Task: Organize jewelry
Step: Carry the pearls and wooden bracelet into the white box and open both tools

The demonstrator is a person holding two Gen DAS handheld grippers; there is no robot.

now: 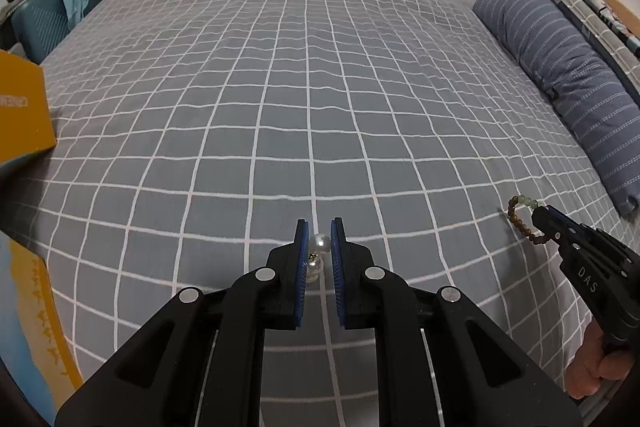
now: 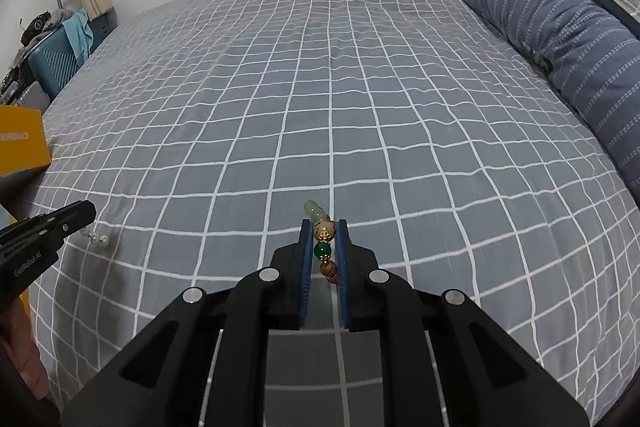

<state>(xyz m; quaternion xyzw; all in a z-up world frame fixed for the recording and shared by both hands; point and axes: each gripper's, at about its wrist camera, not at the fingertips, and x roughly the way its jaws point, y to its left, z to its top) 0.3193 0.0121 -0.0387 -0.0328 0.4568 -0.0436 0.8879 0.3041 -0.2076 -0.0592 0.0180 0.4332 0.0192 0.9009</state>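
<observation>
My left gripper (image 1: 319,227) is shut on a pearl piece (image 1: 318,245), with white pearls showing between its blue pads just above the grey checked bedspread (image 1: 280,87). From the right wrist view the pearls (image 2: 100,238) hang at the left gripper's tip (image 2: 82,213). My right gripper (image 2: 324,225) is shut on a beaded bracelet (image 2: 323,239) of pale green, cream, dark green and brown beads. In the left wrist view the bracelet (image 1: 518,217) loops out from the right gripper (image 1: 540,217) at the right.
A yellow box (image 1: 20,107) sits at the bed's left edge, also in the right wrist view (image 2: 20,139). A blue striped pillow (image 1: 568,79) lies along the right side. A teal bin (image 2: 56,63) with clothes stands beyond the far left corner.
</observation>
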